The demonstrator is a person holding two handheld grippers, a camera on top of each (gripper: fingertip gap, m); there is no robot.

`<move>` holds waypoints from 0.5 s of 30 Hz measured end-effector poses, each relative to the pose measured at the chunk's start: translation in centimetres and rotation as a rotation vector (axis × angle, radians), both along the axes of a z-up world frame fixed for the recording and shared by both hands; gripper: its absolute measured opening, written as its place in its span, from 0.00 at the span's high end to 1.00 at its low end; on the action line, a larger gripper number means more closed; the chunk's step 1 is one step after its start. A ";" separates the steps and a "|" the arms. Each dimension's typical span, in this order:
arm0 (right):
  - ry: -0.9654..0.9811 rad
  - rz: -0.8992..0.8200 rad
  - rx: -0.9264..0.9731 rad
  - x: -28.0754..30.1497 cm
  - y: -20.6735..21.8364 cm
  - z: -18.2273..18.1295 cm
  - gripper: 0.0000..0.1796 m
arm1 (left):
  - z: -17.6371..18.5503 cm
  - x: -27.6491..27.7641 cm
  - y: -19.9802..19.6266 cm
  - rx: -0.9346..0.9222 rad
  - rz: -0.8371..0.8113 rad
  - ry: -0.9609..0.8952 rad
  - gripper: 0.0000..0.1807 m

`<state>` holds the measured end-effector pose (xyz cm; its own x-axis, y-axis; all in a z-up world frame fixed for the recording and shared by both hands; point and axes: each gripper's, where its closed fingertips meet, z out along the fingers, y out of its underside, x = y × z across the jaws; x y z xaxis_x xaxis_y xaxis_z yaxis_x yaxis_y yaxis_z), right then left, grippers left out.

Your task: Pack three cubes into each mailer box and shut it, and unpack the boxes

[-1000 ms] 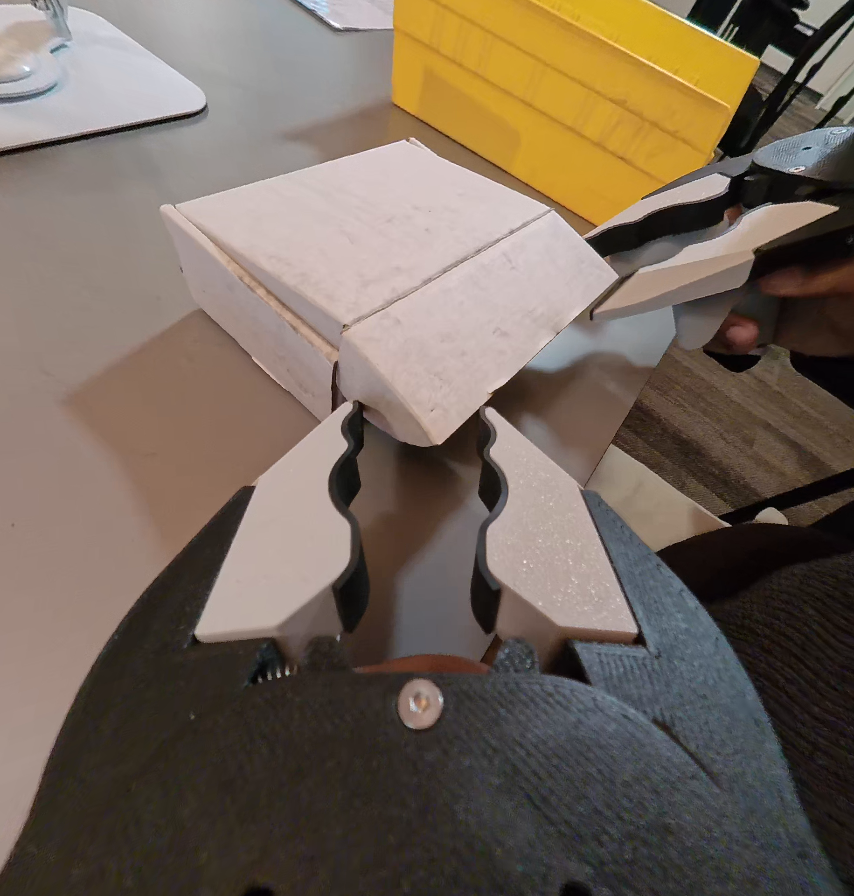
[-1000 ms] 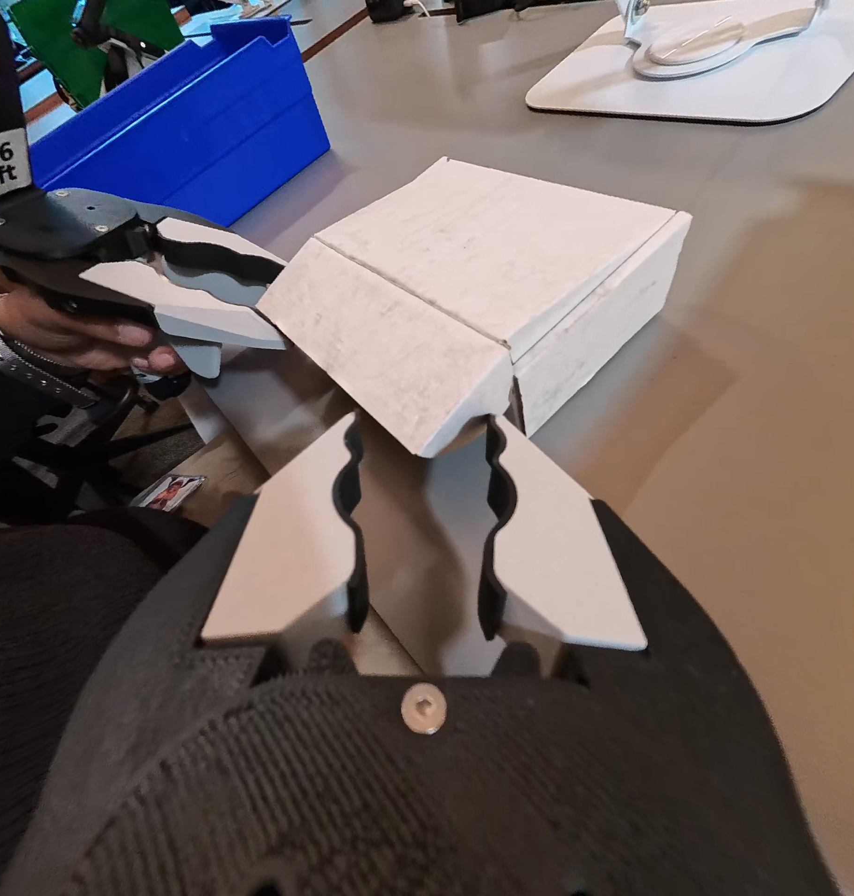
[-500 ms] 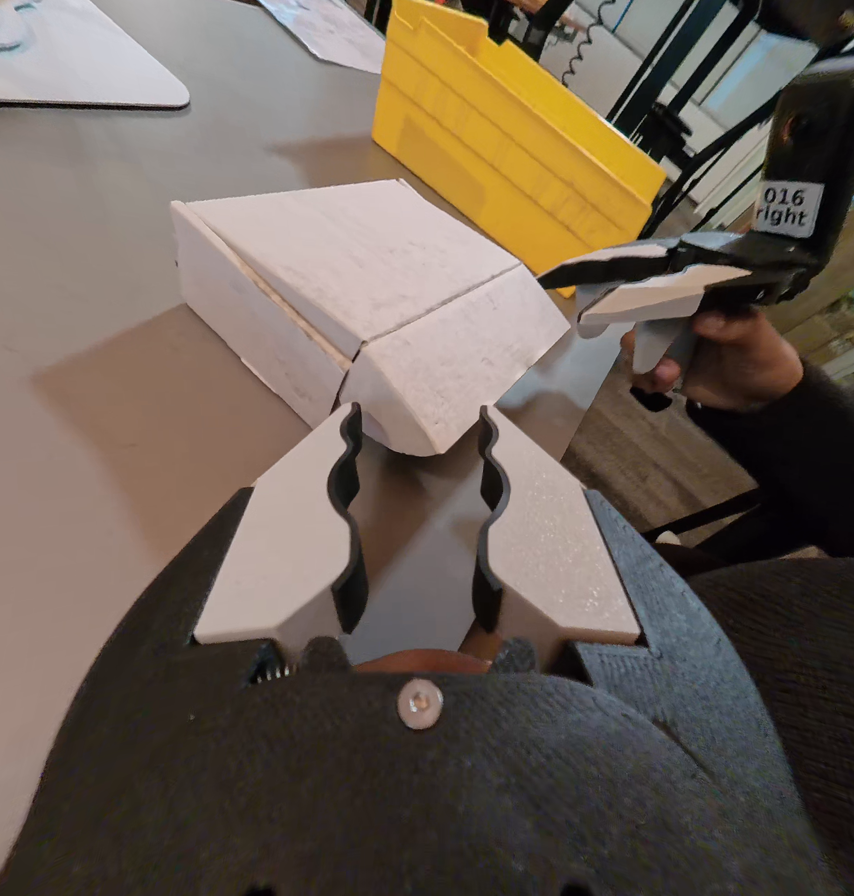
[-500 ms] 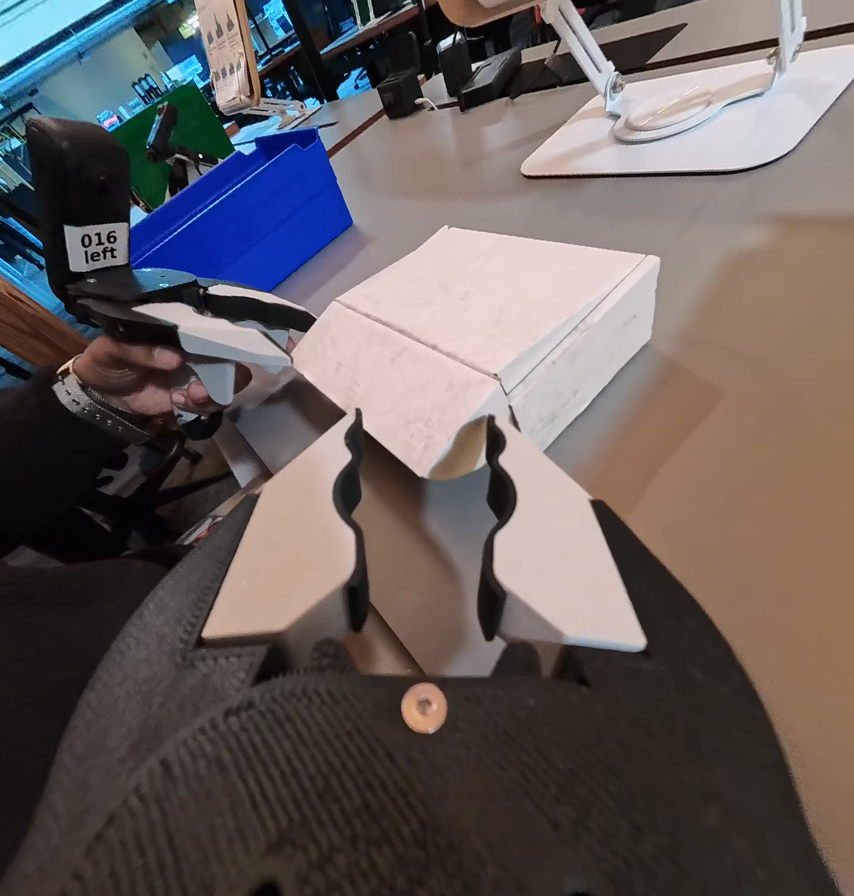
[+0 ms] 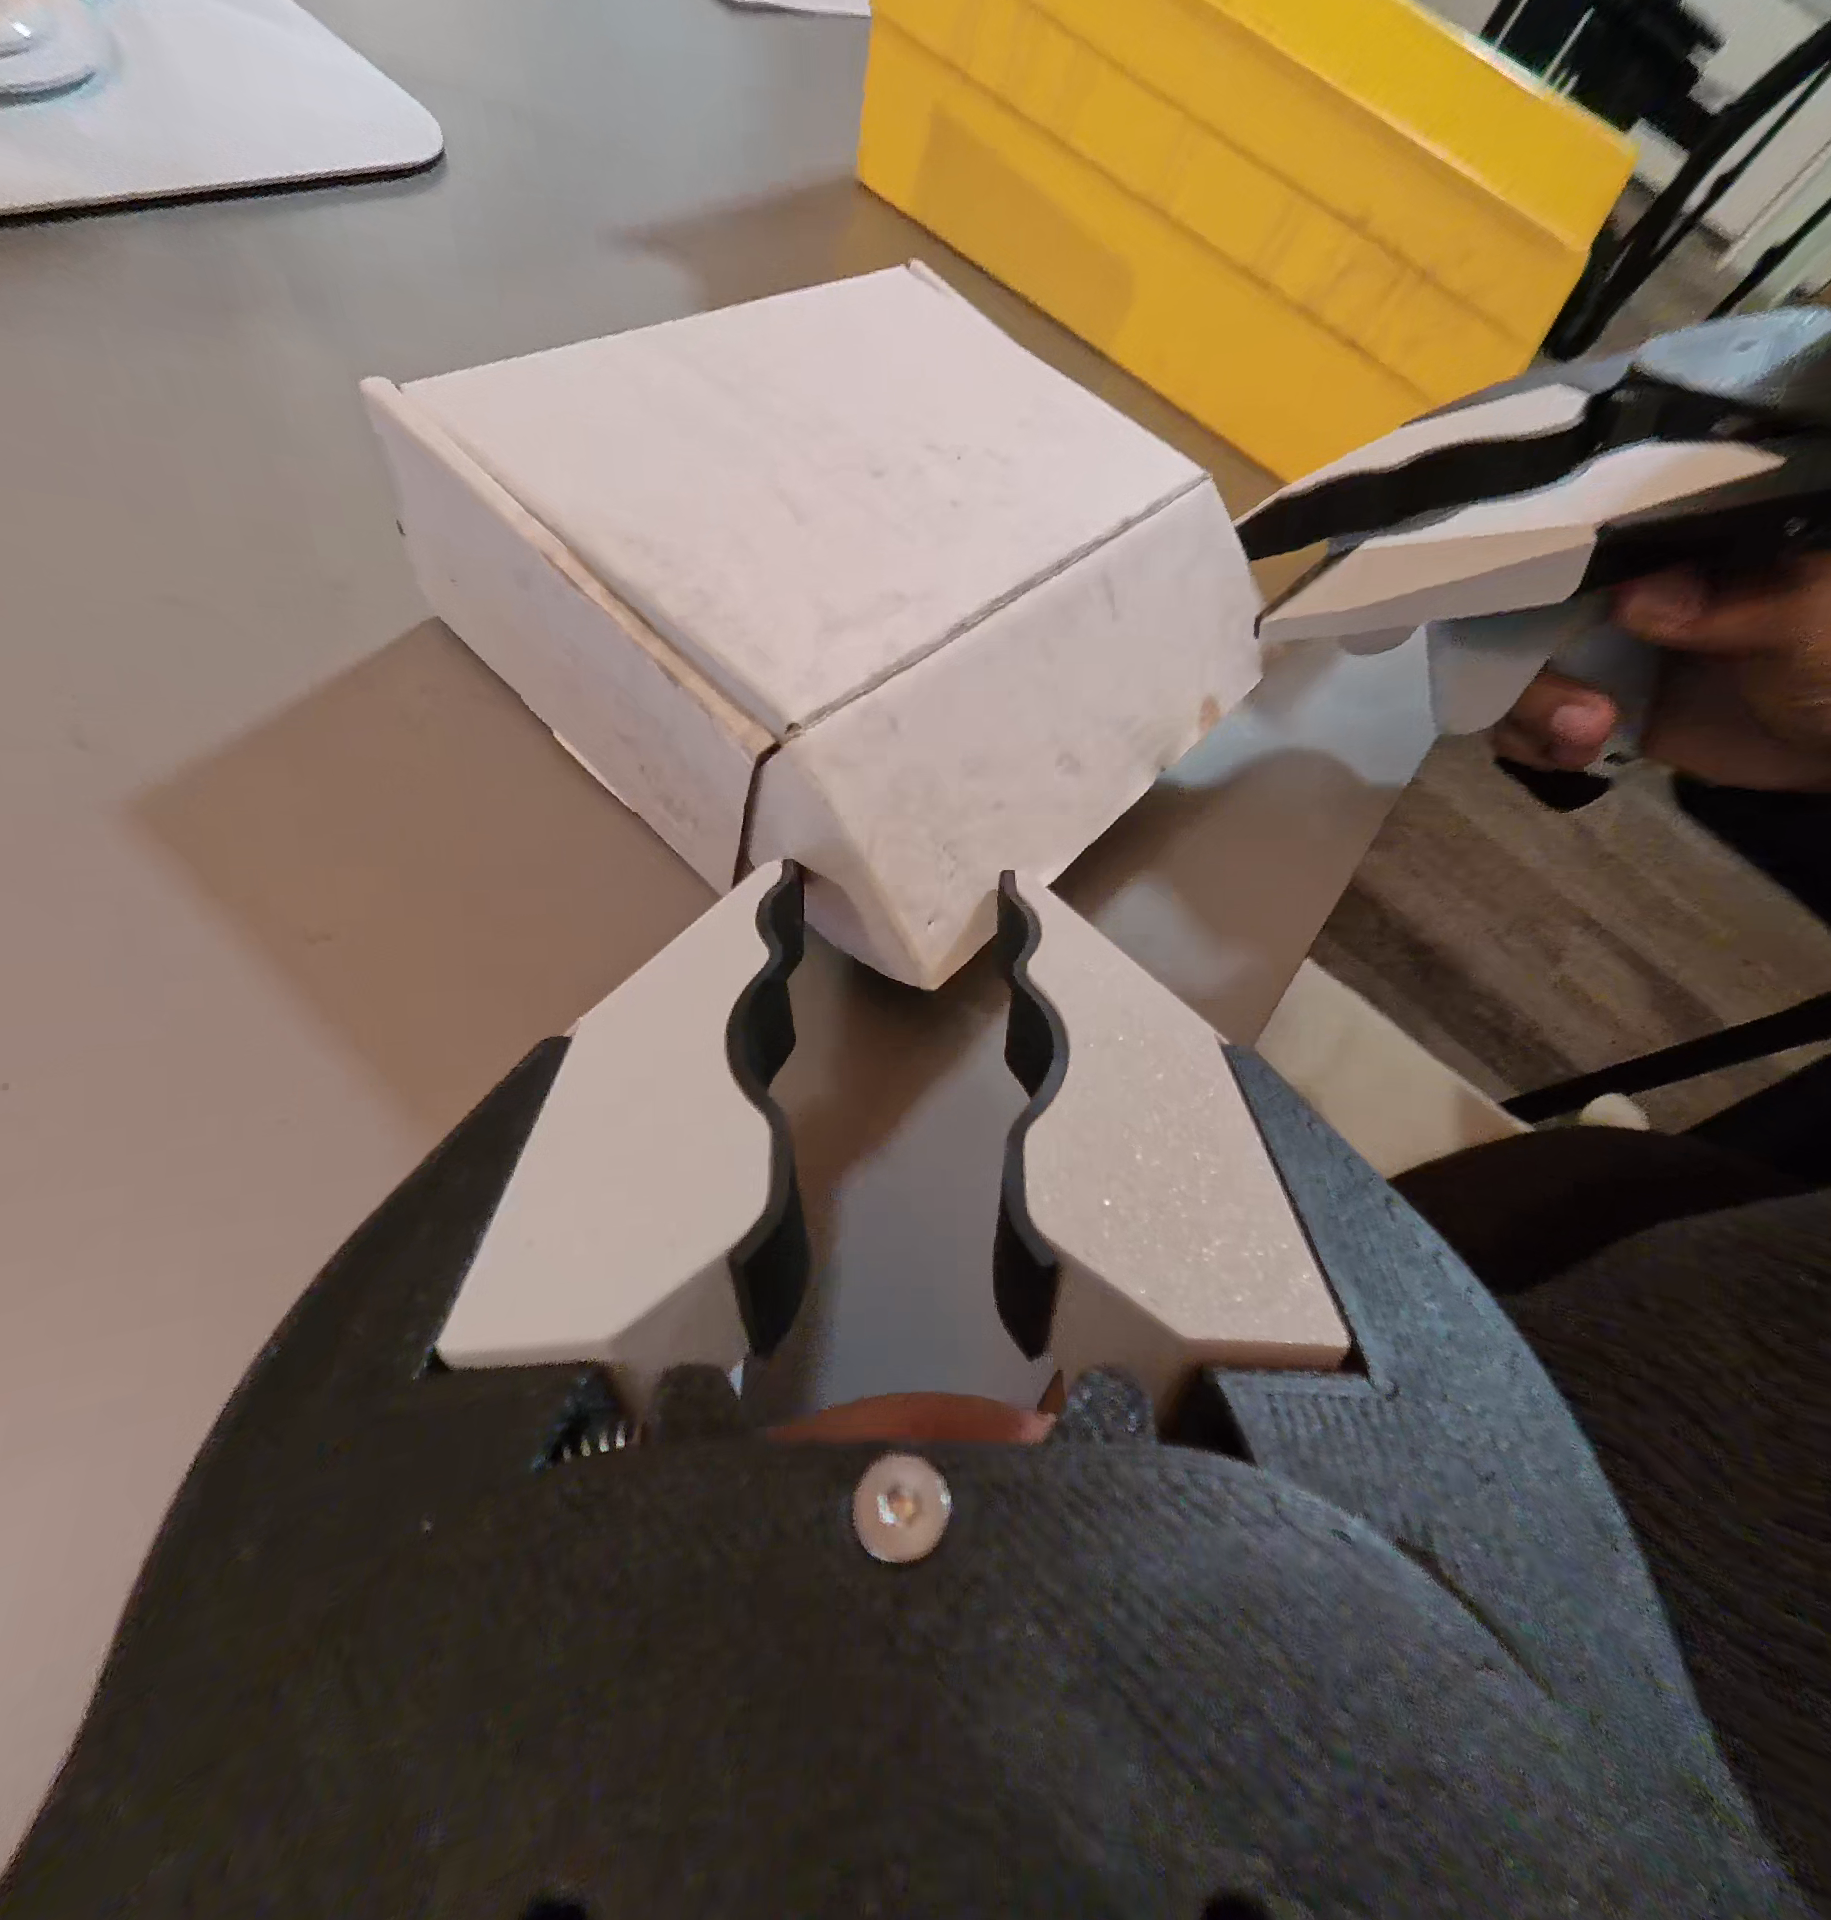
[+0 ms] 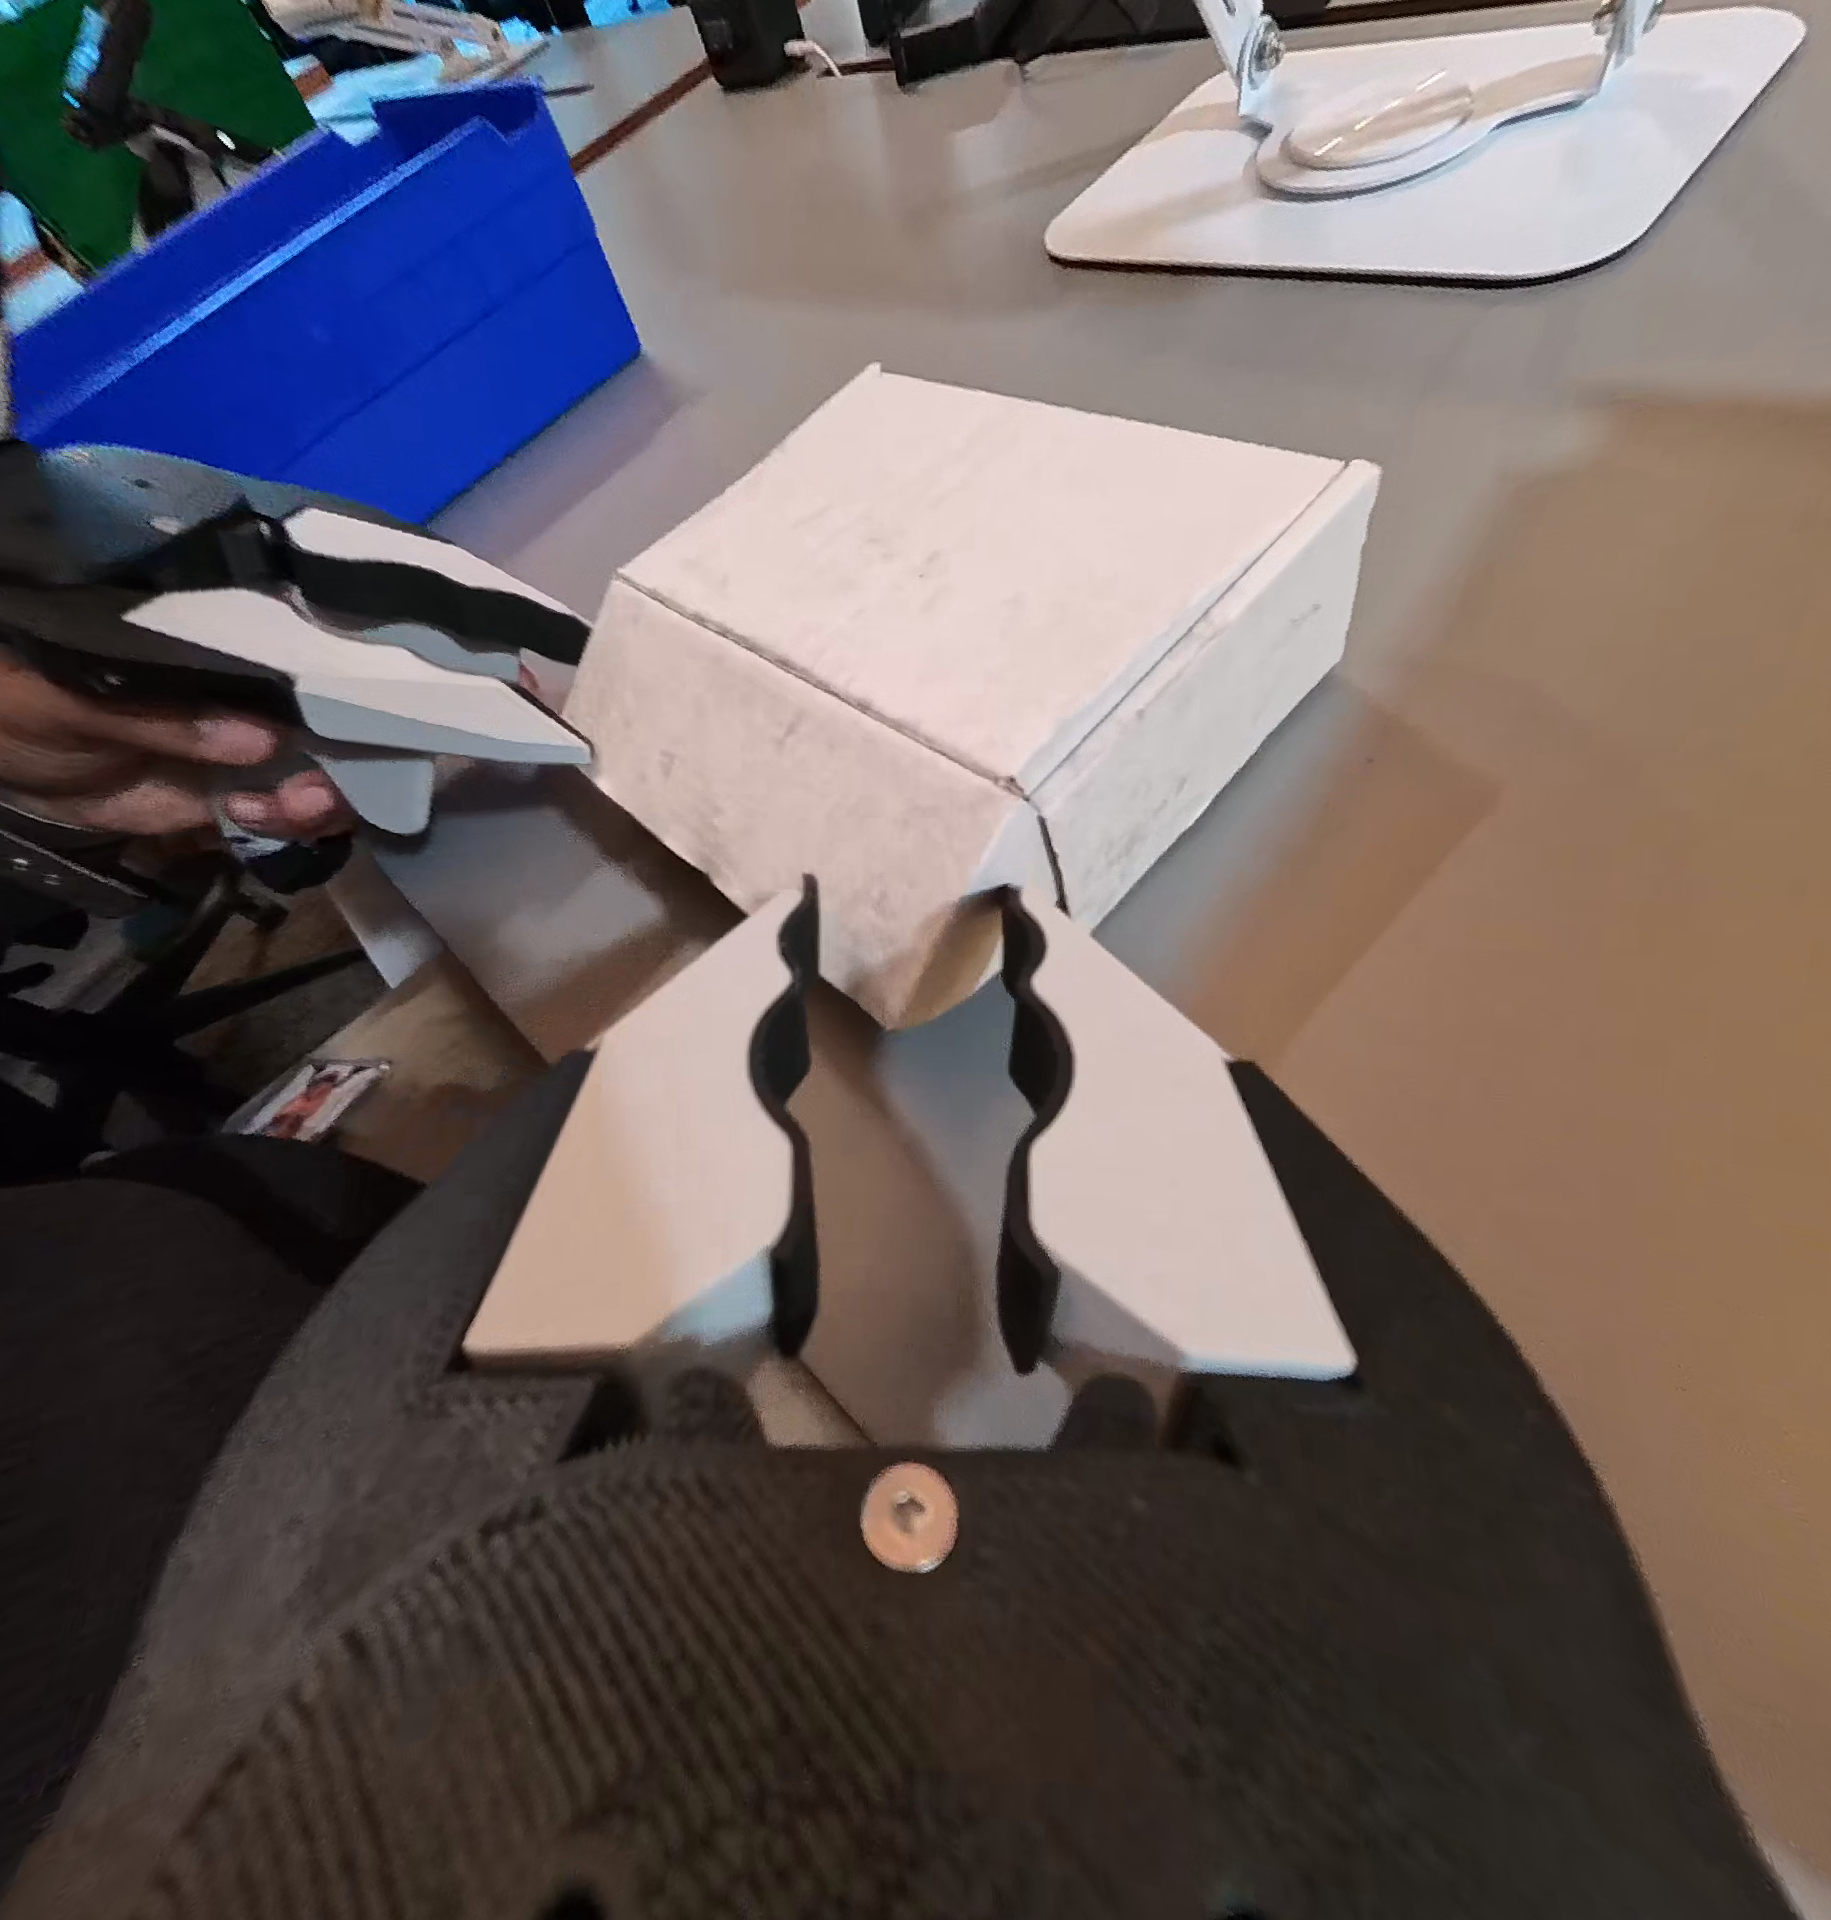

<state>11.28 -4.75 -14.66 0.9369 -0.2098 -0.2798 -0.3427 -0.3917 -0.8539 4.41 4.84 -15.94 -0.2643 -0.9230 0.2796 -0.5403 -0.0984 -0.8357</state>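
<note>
A white corrugated-card mailer box (image 5: 786,520) sits near the edge of the grey worktop (image 5: 163,831), its front flap (image 5: 994,769) angled down but untucked. The left hand-held gripper (image 5: 895,894) and right hand-held gripper (image 6: 906,904) each stand open, jaws astride a lower flap corner without clamping it. The matte, scuffed card looks light and stiff yet creasable; the flap's corners seem the safest hold.

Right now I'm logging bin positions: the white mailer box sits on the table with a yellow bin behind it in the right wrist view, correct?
Not quite. In the right wrist view the bin behind the white mailer box is blue; the yellow one shows in the left wrist view.
</note>
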 end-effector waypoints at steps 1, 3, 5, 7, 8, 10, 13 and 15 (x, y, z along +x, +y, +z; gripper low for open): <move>-0.024 -0.004 -0.013 0.1 0.0 -0.2 0.82 | -0.2 0.0 0.0 0.031 0.002 0.001 0.80; -0.065 -0.009 -0.033 0.2 0.0 -0.4 0.83 | -0.5 0.1 0.0 0.077 0.007 -0.001 0.80; -0.086 -0.012 -0.039 0.3 0.0 -0.4 0.83 | -0.5 0.1 0.0 0.087 0.006 -0.004 0.80; -0.083 -0.012 -0.036 0.3 0.0 -0.4 0.84 | -0.5 0.1 0.0 0.071 0.006 0.000 0.80; -0.075 -0.009 -0.034 0.3 0.0 -0.4 0.83 | -0.5 0.1 0.0 0.066 0.006 0.002 0.80; -0.051 -0.004 -0.030 0.2 0.0 -0.5 0.82 | -0.4 0.1 0.0 0.063 0.002 0.002 0.80; -0.037 -0.006 -0.026 0.2 -0.1 -0.5 0.83 | -0.4 0.1 -0.1 0.062 -0.002 0.002 0.80; -0.048 -0.011 -0.032 0.3 -0.1 -0.5 0.84 | -0.5 0.1 0.0 0.066 0.001 0.002 0.80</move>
<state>11.62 -4.83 -15.21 0.9467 -0.2279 -0.2275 -0.3059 -0.4157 -0.8565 4.52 4.80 -16.42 -0.2628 -0.9398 0.2184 -0.5419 -0.0435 -0.8393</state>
